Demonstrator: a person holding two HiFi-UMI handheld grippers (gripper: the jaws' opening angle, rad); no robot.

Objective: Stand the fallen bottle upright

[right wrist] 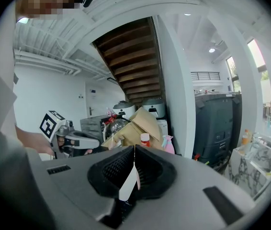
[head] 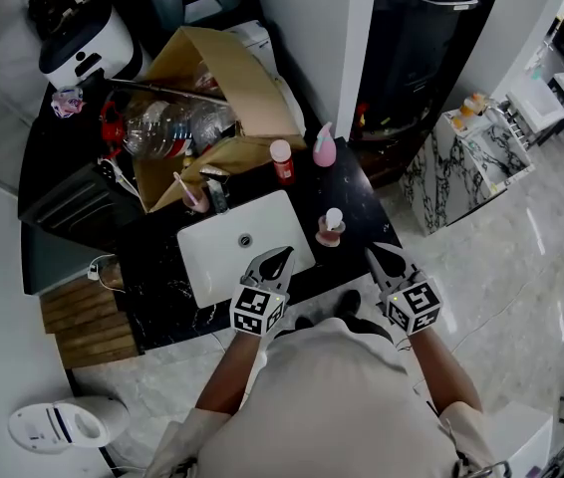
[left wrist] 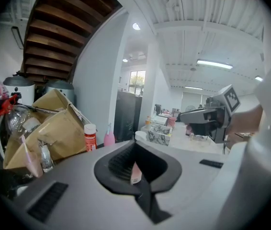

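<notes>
Bottle (head: 332, 225) beside sink (head: 212, 257) looks upright already (task likely done, nothing left); left tongs (head: 284, 256) and right tongs (head: 374, 253) both pressed together, empty, not touching it.

We read no text, brand or number anywhere; label on the red bottle (head: 282, 163), 1 o'clock of the sink (head: 212, 257), too small.
</notes>
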